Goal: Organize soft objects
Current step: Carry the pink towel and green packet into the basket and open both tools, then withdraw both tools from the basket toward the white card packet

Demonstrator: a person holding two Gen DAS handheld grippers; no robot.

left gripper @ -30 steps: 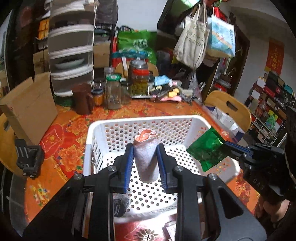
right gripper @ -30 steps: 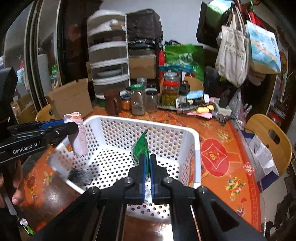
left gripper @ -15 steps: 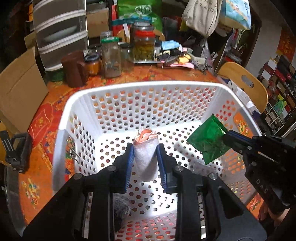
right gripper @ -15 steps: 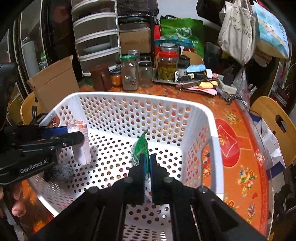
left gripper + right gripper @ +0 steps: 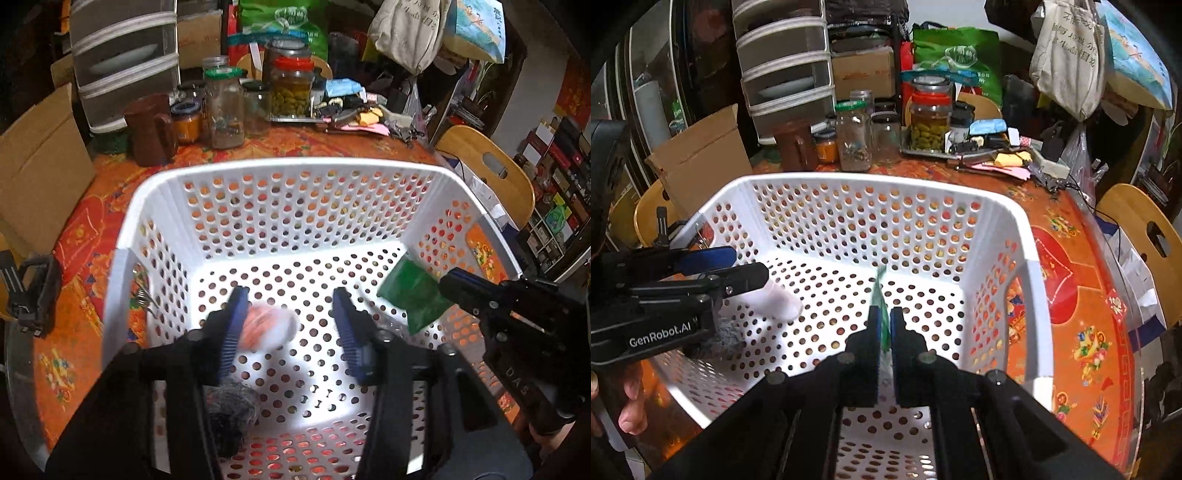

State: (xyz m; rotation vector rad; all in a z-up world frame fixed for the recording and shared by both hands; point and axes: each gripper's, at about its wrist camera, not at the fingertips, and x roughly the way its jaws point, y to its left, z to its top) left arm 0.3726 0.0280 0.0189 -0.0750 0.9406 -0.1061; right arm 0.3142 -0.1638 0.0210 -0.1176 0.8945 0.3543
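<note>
A white perforated basket [image 5: 303, 168] [image 5: 857, 181] stands on the table. My left gripper [image 5: 290, 317] is open inside it, and the rolled white and pink sock [image 5: 267, 326] is dropping, blurred, beside its left finger. In the right wrist view the sock [image 5: 777, 299] hangs just below the left gripper [image 5: 738, 264]. My right gripper [image 5: 884, 321] still has its jaws nearly together around a green foil packet [image 5: 881, 299] over the basket floor; the packet also shows in the left wrist view [image 5: 412, 291]. A grey fuzzy ball [image 5: 231, 411] [image 5: 726, 334] lies on the basket floor at the near left.
Glass jars [image 5: 225, 107] and a brown mug [image 5: 147, 129] stand behind the basket on the orange patterned tablecloth [image 5: 1086, 295]. A cardboard box [image 5: 37, 162] is at the left. A wooden chair [image 5: 487, 166] is at the right. A black clamp [image 5: 31, 291] sits at the table's left edge.
My left gripper has opened and let go of the sock, which falls toward the basket floor. Both grippers have moved lower and further into the basket.
</note>
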